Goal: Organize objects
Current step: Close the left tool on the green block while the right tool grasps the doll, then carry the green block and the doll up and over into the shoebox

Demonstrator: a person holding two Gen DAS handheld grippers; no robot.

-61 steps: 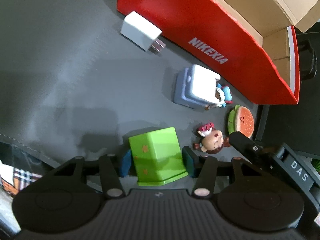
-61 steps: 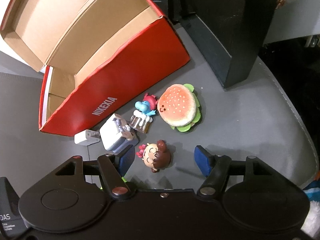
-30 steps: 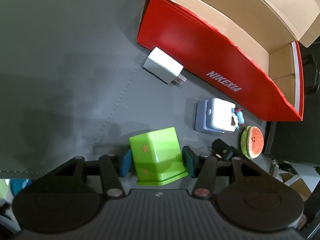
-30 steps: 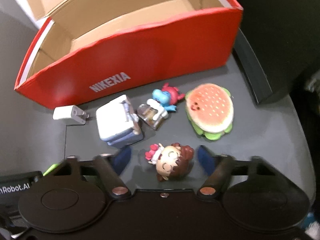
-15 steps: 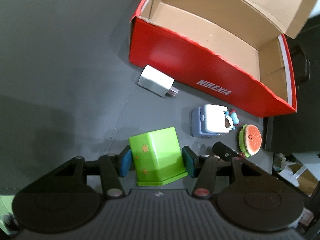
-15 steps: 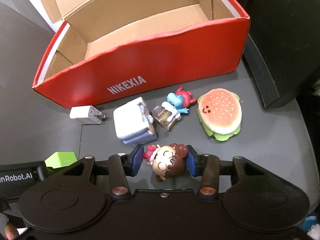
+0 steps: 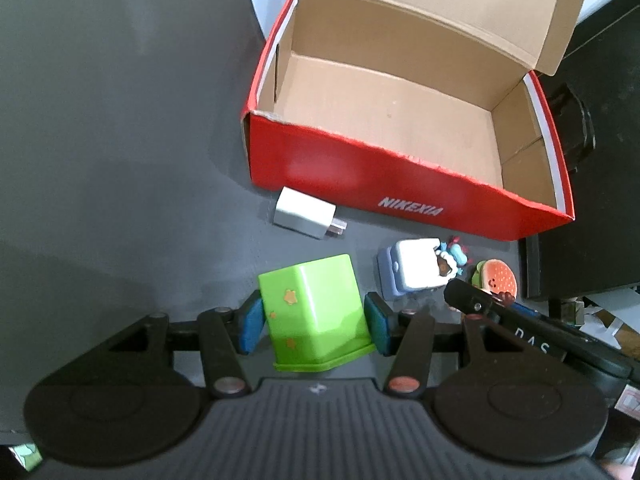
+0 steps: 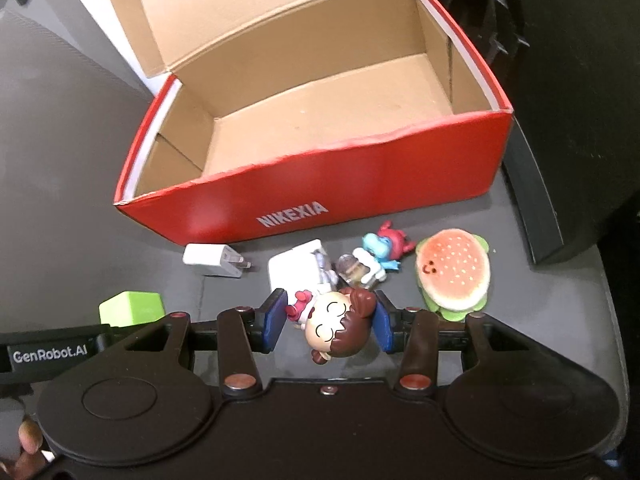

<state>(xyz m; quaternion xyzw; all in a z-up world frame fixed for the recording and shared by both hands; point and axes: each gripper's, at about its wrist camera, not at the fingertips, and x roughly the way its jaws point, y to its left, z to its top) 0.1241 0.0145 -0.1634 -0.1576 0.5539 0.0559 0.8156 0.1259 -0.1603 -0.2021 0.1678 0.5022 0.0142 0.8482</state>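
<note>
While the left gripper (image 7: 314, 322) clamps the green cube (image 7: 314, 312) between its blue pads, the right gripper (image 8: 330, 324) has just closed on the brown-haired doll figure (image 8: 338, 328), both in front of the open red shoebox (image 8: 360, 196).

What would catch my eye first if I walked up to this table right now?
Probably the big open red shoebox, empty inside, at the back of the dark table. Next, the two held toys: the left gripper clamps a bright green cup, and the right gripper clamps a small doll with brown hair. A smiling hamburger toy sits to the right of the doll in the right wrist view.
</note>
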